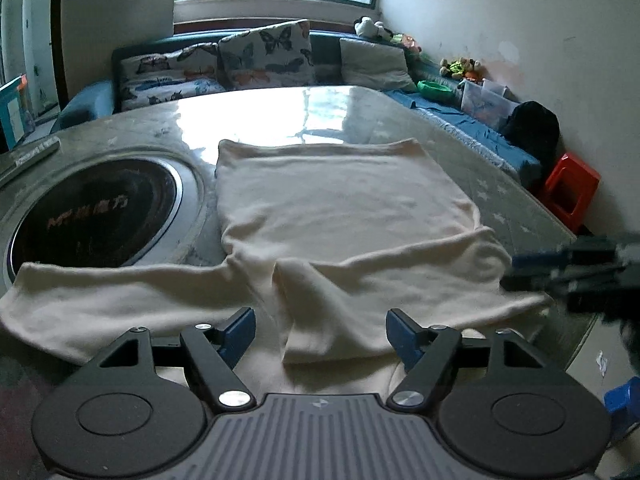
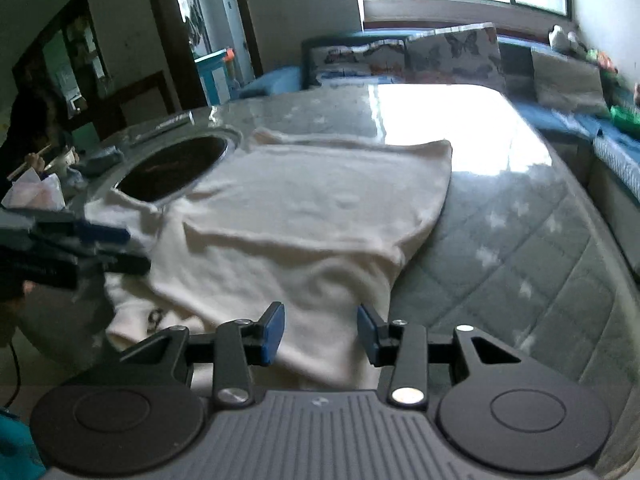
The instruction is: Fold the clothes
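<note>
Left claw (image 1: pixel 321 334) wide open, empty | right claw (image 2: pixel 321 334) open, empty | cream shirt (image 1: pixel 340 216) just ahead

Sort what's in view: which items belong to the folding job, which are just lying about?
Job:
cream long-sleeved knit top, spread on the table
left gripper, open, empty
right gripper, open, empty

Lying about:
round black induction hob set in the table
butterfly-print cushions
red plastic stool
black backpack
green plastic bowl
</note>
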`<state>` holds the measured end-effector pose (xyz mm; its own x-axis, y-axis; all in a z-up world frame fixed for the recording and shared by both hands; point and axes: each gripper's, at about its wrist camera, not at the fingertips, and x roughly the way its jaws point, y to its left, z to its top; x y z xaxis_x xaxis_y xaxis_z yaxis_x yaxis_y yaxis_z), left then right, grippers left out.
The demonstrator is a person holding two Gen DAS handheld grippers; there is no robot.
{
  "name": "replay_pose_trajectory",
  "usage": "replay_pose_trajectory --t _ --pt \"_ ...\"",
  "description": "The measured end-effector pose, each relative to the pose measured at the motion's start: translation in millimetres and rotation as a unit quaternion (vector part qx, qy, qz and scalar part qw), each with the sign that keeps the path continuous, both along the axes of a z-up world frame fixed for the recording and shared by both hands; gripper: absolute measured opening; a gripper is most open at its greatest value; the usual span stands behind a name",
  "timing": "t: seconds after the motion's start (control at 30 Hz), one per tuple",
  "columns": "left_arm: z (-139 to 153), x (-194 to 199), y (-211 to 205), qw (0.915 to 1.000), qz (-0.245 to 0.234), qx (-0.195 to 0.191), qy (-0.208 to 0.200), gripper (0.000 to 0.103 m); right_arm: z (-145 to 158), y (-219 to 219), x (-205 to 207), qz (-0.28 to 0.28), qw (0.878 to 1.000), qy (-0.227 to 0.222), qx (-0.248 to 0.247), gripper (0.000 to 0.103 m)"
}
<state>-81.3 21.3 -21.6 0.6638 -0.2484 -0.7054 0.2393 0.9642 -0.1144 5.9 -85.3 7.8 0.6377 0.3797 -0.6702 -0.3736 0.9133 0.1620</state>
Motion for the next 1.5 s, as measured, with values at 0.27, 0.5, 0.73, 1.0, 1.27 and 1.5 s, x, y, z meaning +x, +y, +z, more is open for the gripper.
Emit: replay_pose_trajectory --t 0.27,0.5,0.73,1.0,1.27,1.5 --pt "-5 0 5 0.9999 0.008 -0.01 0.01 0.044 -3 16 35 0.011 1.0 -0.016 0.01 0.04" --pt "-7 -2 11 0.9998 0.015 -0.004 0.015 0.008 -14 21 37 0.017 1.0 -0.014 -0.008 0.041" --pt "-1 -11 26 0.9991 0.041 0.013 0.008 0.004 -8 30 35 0.025 0.999 -0.02 -0.02 0.046" --pt "3 -15 60 0.9941 0.108 0.008 0.01 0.014 7 91 43 0.117 0.991 -0.051 -0.028 0.045" --pt "10 -12 108 0.9806 0.196 0.003 -0.003 0.046 -13 149 47 0.179 0.981 -0.049 -0.061 0.045" --pt "12 -3 149 0.9612 0.275 0.0 -0.011 0.05 -5 151 29 0.193 0.976 -0.073 -0.072 0.045"
